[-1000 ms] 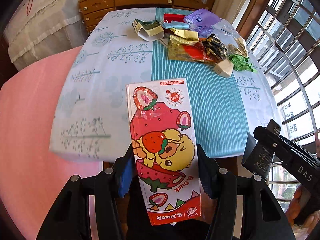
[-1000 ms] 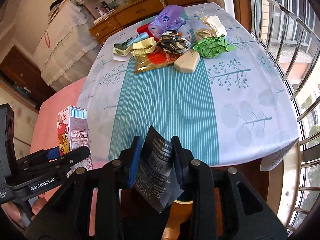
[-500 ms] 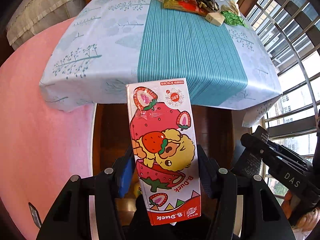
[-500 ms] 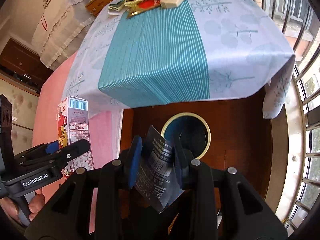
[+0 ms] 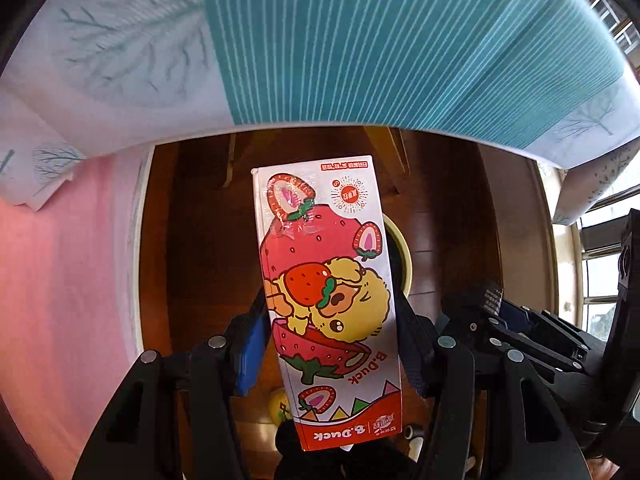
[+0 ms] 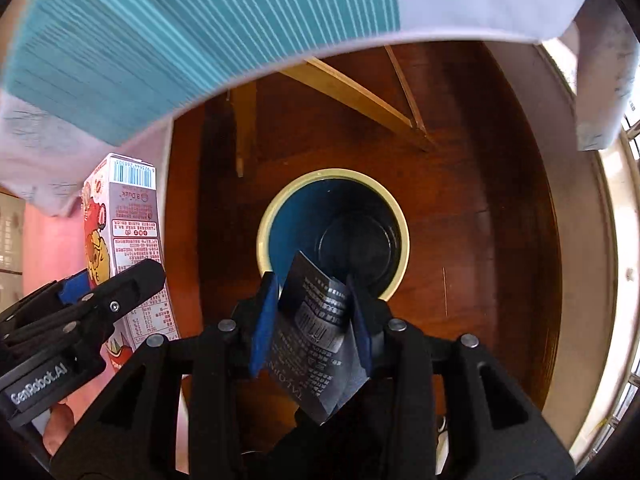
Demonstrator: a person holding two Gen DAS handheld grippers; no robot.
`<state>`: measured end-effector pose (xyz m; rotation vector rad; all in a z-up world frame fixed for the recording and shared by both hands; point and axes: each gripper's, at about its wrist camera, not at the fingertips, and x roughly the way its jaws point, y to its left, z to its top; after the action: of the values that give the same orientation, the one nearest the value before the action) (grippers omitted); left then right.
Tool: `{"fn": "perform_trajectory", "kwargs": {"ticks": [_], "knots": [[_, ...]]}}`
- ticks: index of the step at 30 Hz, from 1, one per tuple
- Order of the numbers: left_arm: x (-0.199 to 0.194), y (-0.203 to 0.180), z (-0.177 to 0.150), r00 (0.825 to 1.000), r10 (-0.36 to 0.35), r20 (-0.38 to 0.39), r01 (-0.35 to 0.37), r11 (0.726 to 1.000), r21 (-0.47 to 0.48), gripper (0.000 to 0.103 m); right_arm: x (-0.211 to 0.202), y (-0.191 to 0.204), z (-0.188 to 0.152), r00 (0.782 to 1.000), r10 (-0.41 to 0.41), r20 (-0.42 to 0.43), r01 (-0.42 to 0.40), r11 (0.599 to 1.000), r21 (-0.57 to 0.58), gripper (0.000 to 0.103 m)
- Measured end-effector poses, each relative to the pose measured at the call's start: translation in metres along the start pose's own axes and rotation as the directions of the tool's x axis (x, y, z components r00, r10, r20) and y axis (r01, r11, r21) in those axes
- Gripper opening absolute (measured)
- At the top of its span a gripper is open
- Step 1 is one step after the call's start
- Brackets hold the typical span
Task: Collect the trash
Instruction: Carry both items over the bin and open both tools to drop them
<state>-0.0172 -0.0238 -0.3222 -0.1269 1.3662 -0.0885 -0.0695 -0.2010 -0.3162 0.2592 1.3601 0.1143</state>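
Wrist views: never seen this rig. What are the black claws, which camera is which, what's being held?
No robot here: a person holds two hand grippers, each with a fisheye camera looking along its fingers.

The left wrist view shows the left gripper shut on a strawberry B.Duck carton. The right wrist view shows the right gripper shut on a dark printed wrapper.

Each gripper also appears at the edge of the other's picture.

Both point down at a wooden floor, just past the edge of the teal striped tablecloth. Below the wrapper stands a round bin with a pale rim, apparently the trash target.
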Motion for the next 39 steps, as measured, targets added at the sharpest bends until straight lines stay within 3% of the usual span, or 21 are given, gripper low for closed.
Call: {"fn": "perform_trajectory", "kwargs": {"ticks": [9,12,13,15,16,20,25,29,33,39], "knots": [[0.143,0.004,-0.006,0.999,0.021,0.041,-0.024,0.997,0.072,0.058,0.143,-0.036,0.002,0.999,-0.030,0.031,0.031,0.999,-0.030,0.038],[0.180,0.008,-0.011,0.999,0.019,0.050,-0.022,0.997,0.079,0.061,0.179,-0.044,0.000,0.999,-0.030,0.028,0.031,0.998,-0.053,0.046],[0.189,0.009,-0.012,0.999,0.015,0.048,-0.019,0.997,0.081,0.063,0.189,-0.047,0.000,0.999,-0.030,0.025,0.032,0.998,-0.060,0.053],[0.205,0.013,-0.018,0.999,0.010,0.042,-0.013,0.996,0.083,0.090,0.203,-0.051,0.000,0.999,-0.041,0.019,0.043,0.997,-0.069,0.063],[0.210,0.016,-0.021,0.999,0.006,0.048,-0.010,0.997,0.081,0.095,0.208,-0.052,-0.002,0.999,-0.048,0.025,0.050,0.996,-0.072,0.068],[0.225,0.028,-0.029,0.998,0.010,0.060,-0.014,0.997,0.069,0.096,0.215,-0.055,-0.009,0.996,-0.060,0.069,0.065,0.994,-0.083,0.071],[0.223,0.043,-0.030,0.995,-0.002,0.096,-0.001,0.999,0.033,0.097,0.212,-0.053,-0.014,0.992,-0.070,0.105,0.080,0.993,-0.092,0.072],[0.195,0.047,-0.029,0.992,-0.003,0.128,0.000,1.000,0.027,0.097,0.195,-0.050,-0.015,0.989,-0.068,0.128,0.081,0.992,-0.096,0.072],[0.161,0.040,-0.027,0.990,0.003,0.142,-0.008,0.999,0.040,0.097,0.158,-0.041,-0.017,0.986,-0.059,0.153,0.070,0.995,-0.068,0.072],[0.078,0.025,-0.022,0.989,0.007,0.150,-0.016,0.998,0.054,0.097,0.077,-0.024,-0.015,0.983,-0.051,0.175,0.050,0.999,0.009,0.072]]}}
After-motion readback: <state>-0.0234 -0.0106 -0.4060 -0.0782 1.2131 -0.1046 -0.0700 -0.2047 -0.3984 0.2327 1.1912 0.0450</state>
